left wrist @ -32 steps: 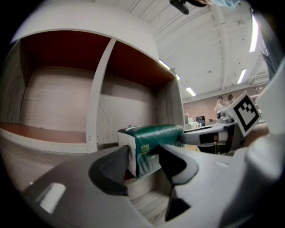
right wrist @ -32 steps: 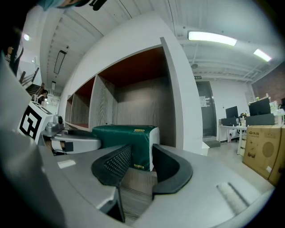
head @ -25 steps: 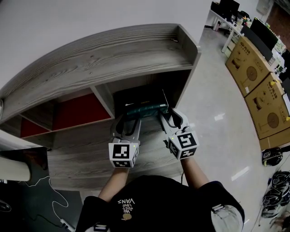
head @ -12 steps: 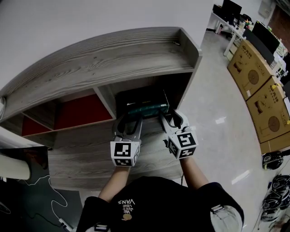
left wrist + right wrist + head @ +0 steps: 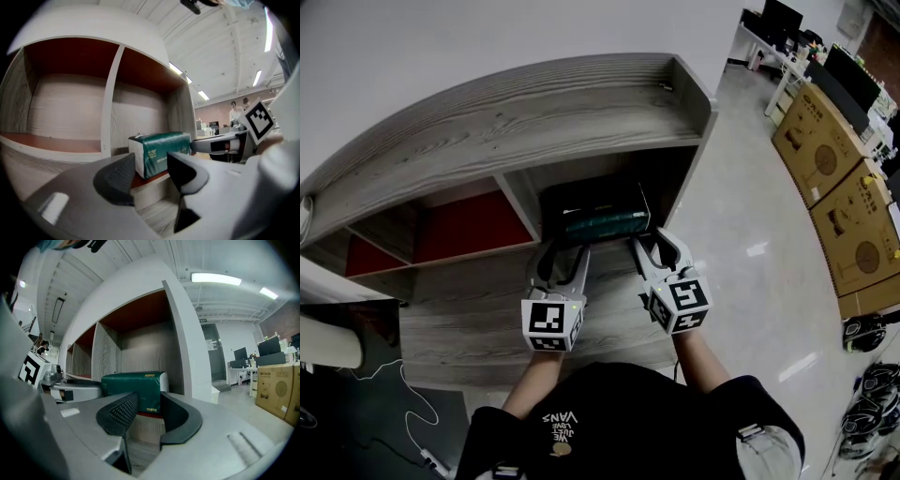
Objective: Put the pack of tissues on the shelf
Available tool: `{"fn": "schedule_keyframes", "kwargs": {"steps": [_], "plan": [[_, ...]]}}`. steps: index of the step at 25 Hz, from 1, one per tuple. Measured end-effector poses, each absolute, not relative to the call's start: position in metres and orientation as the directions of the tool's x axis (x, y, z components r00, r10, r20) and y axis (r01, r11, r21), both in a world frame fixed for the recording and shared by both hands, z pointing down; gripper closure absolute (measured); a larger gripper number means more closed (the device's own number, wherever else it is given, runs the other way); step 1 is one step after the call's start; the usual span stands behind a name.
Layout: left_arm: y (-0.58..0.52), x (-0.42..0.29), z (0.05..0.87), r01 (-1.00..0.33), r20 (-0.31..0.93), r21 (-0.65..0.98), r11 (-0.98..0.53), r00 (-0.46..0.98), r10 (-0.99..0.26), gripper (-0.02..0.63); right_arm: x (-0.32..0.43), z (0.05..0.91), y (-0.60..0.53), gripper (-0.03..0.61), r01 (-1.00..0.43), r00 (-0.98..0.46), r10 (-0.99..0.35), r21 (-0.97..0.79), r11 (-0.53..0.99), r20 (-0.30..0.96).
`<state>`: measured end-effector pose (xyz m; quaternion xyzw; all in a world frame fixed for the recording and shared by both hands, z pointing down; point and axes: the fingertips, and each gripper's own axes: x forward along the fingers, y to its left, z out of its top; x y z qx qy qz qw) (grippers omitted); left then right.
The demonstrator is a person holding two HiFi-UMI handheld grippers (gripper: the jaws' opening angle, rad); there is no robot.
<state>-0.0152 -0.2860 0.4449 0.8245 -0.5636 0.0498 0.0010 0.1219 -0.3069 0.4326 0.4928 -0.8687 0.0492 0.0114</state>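
Note:
The green pack of tissues (image 5: 605,225) lies at the front of the lower right compartment of the grey wood shelf (image 5: 516,122). It rests on the compartment's red-brown floor, seen in the left gripper view (image 5: 161,149) and the right gripper view (image 5: 133,387). My left gripper (image 5: 562,257) is just in front of the pack's left end and is open, with nothing between its jaws (image 5: 150,171). My right gripper (image 5: 648,247) is open too, empty (image 5: 149,408), and sits in front of the pack's right end. Neither one touches the pack.
A red-backed compartment (image 5: 469,230) lies left of the divider (image 5: 518,202). Cardboard boxes (image 5: 825,141) stand on the glossy floor at the right, with helmets (image 5: 862,328) near them. A white cable (image 5: 394,375) trails over the dark mat at lower left. Desks with monitors (image 5: 778,28) stand far back.
Both grippers have drawn back a little toward me, away from the pack. The pack stays in the compartment.

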Motion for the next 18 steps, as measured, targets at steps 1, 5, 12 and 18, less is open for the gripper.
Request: {"fn": "schedule_keyframes", "kwargs": {"steps": [1,5,12,18], "plan": [[-0.285,-0.017,0.444,-0.929,0.082,-0.056,-0.365,0.36,-0.929,0.376,0.122,0.433,-0.307,0.437,-0.856,-0.516,-0.854,-0.072,0.512,0.069],[-0.28,-0.017,0.441,-0.927,0.078,-0.06,-0.37,0.365,-0.928,0.376,0.12,0.432,-0.307,0.439,-0.854,-0.519,-0.851,-0.064,0.516,0.073],[-0.274,-0.009,0.444,-0.92,0.079,-0.051,-0.39,0.385,-0.919,0.42,0.113,0.433,-0.302,0.44,-0.843,-0.539,-0.838,-0.053,0.536,0.084],[-0.278,-0.002,0.44,-0.912,0.085,-0.067,-0.405,0.399,-0.913,0.49,0.114,0.432,-0.305,0.547,-0.845,-0.535,-0.84,-0.047,0.533,0.088]]}}
